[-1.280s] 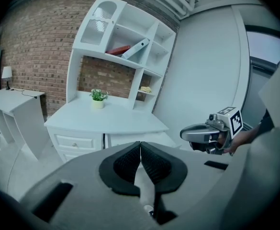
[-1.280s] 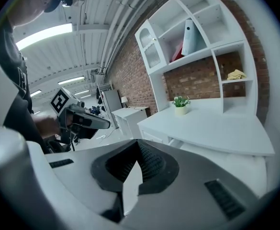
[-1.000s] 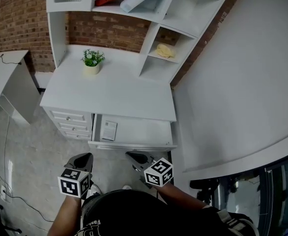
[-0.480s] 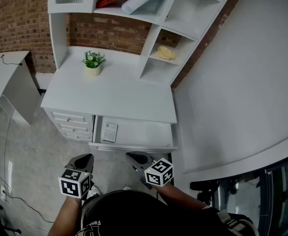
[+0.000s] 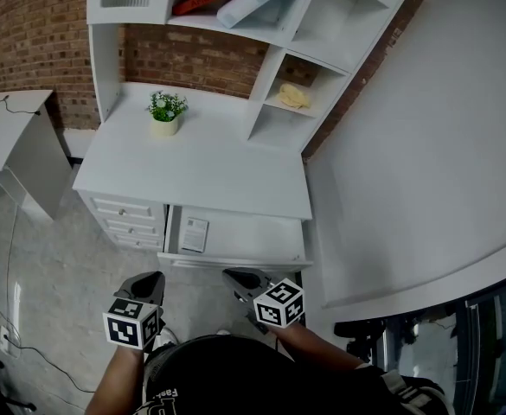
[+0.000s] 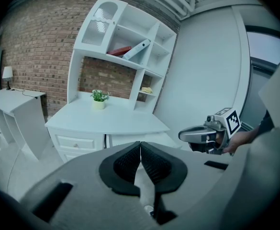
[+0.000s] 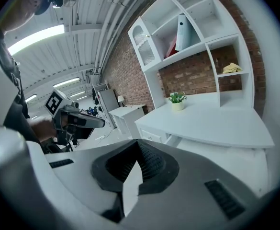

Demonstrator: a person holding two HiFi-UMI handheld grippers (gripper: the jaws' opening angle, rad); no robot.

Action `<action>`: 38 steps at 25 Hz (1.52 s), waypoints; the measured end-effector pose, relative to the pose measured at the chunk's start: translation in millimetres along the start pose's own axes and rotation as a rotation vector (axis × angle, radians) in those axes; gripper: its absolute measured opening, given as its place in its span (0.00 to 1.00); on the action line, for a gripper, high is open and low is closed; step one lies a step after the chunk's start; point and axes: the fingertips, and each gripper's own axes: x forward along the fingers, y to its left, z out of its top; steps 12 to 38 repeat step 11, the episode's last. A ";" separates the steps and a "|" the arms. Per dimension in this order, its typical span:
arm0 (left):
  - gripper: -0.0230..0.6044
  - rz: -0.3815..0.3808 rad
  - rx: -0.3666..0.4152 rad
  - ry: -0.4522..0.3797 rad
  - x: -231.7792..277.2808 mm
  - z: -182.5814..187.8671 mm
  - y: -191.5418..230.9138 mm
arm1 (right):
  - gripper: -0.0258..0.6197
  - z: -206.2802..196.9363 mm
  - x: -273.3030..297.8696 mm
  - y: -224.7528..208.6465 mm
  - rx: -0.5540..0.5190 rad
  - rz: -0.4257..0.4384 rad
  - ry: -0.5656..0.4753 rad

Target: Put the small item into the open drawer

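**Head view: both pairs of fingers closed and empty, the small item lies in the drawer**

In the head view I hold the left gripper (image 5: pixel 150 277) and the right gripper (image 5: pixel 234 275) low in front of my body, over the grey floor (image 5: pixel 54 258). They are side by side and they do not touch each other. In the left gripper view the fingers of my left gripper (image 6: pixel 140 150) are pressed together at their tips, and nothing is between them. In the right gripper view the fingers of my right gripper (image 7: pixel 139 150) are also together and hold nothing.

The open drawer (image 5: pixel 235 258) is straight ahead of both pairs of fingers, pulled out from under the white bench (image 5: pixel 192 162). Its front edge is near my fingertips but apart from them. The small flat item (image 5: pixel 194 232), white and rectangular, lies on the bottom of the drawer at its left end. It is ahead of my fingers, on a line between the two grippers, and no finger touches it.

Further ahead, on the bench, a potted plant (image 5: pixel 166 111) stands upright. Beyond the right fingers, a yellow thing (image 5: pixel 294 96) lies in a compartment of the shelf unit (image 5: pixel 274 124).
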 end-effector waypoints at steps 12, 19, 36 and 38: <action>0.07 0.001 0.002 0.002 -1.3 0.0 2.1 | 0.04 -0.8 0.9 -1.1 0.008 -0.007 0.006; 0.07 0.001 0.002 0.002 -1.3 0.0 2.1 | 0.04 -0.8 0.9 -1.1 0.008 -0.007 0.006; 0.07 0.001 0.002 0.002 -1.3 0.0 2.1 | 0.04 -0.8 0.9 -1.1 0.008 -0.007 0.006; 0.07 0.001 0.002 0.002 -1.3 0.0 2.1 | 0.04 -0.8 0.9 -1.1 0.008 -0.007 0.006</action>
